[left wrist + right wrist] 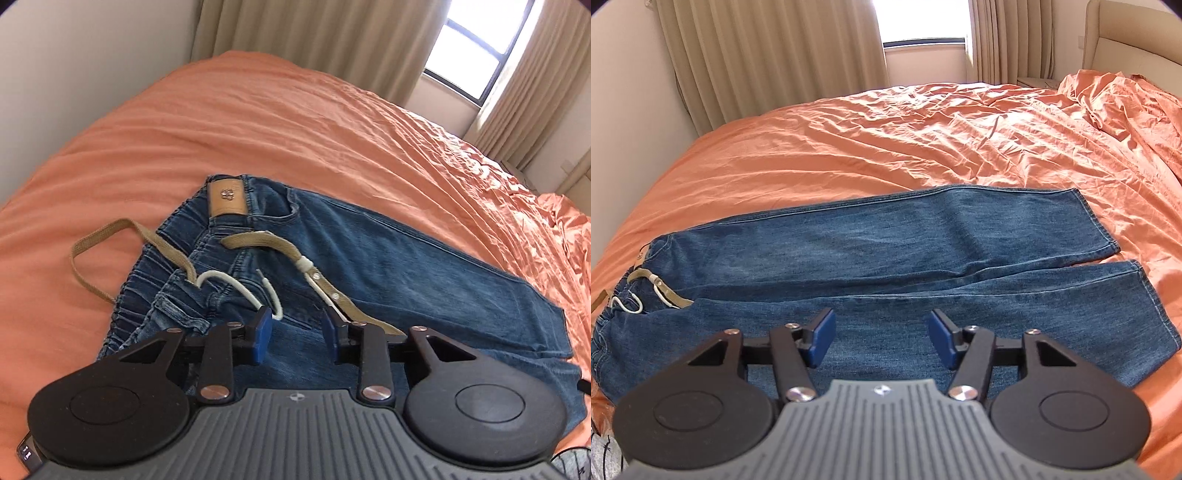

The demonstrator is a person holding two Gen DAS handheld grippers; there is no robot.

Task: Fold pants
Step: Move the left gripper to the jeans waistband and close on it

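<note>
blue pants (886, 266) lie flat on the orange bed (849, 147), legs side by side. my left gripper (297, 334) hovers partly open over the waistband, my right gripper (882, 338) wider over a leg; both hold nothing.

Left hand-held gripper (297, 338): grey ribbed housing with a small round crosshair mark at its front edge, flanked by two round black discs with recessed centres. Black link arms pinned with silver and copper-toned screws, ending in blue pads (263, 338) on black finger blocks. Right hand-held gripper (882, 338): same grey ribbed body, same black discs, silver screws, blue pads (822, 338). Patch of grey patterned cloth at the lower picture corners, too little visible to identify.
</note>
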